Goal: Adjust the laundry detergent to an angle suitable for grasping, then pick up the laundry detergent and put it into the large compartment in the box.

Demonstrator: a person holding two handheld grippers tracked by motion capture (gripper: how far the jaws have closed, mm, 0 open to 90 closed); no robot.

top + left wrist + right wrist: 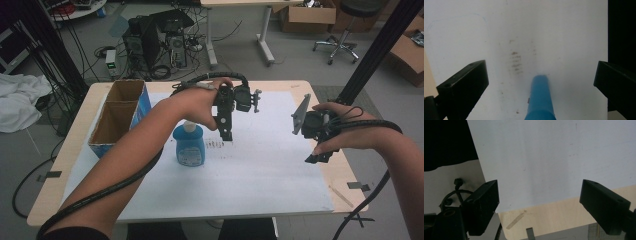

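Note:
A blue bottle [190,146] with a white top stands on the white sheet [260,170], left of centre. My left gripper [225,131] hangs just right of the bottle with its jaws pointing down at the sheet. In the left gripper view the left gripper [541,72] is wide open. A blurred blue part of the bottle [540,102] rises between the jaws, and neither jaw touches it. My right gripper [316,156] hovers near the table's right edge. The right gripper [543,192] is open with nothing between its jaws.
An open cardboard box [120,114] with two compartments stands at the table's left back. Brown smudges [515,62] mark the sheet below the left gripper. A strip of tape [515,221] lies on the bare wood [554,217] near the table's right edge.

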